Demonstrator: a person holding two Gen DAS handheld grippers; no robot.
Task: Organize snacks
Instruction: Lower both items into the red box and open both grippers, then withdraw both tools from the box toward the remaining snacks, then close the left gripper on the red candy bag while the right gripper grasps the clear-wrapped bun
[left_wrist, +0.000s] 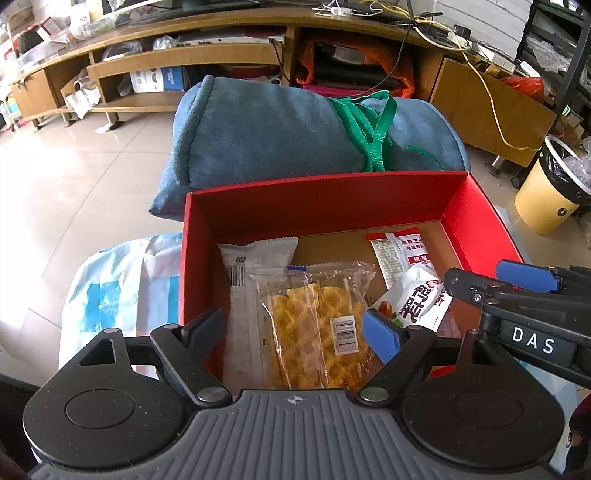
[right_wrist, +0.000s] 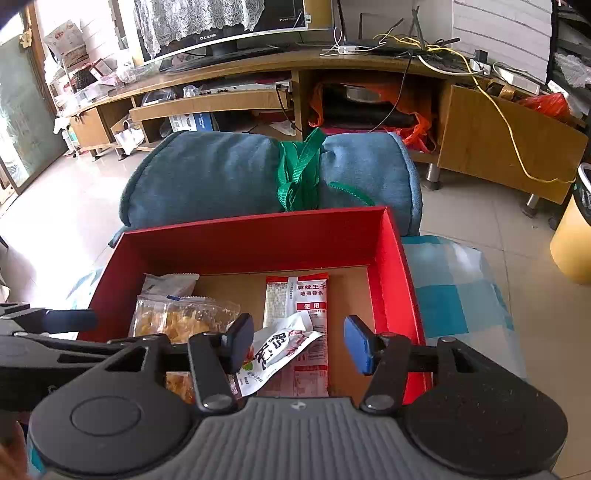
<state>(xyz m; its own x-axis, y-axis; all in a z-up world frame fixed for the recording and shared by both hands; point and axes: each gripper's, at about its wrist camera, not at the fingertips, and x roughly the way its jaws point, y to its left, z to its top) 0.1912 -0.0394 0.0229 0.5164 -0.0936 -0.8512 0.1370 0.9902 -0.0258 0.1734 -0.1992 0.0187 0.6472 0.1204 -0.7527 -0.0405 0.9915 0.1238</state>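
Left gripper (left_wrist: 295, 326) and right gripper (right_wrist: 295, 343) side by side, both angled downward, jaws apart, nothing gripped.

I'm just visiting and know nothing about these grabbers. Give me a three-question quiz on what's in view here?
1. True or false: the red box sits in front of a blue cushion.
2. Which packet lies between the left gripper fingers? A) clear bag of yellow snacks B) red-and-white packet C) a can
3. Fill in: both the left gripper and the right gripper are ___, gripping nothing.

Key: 1 true; 2 A; 3 open
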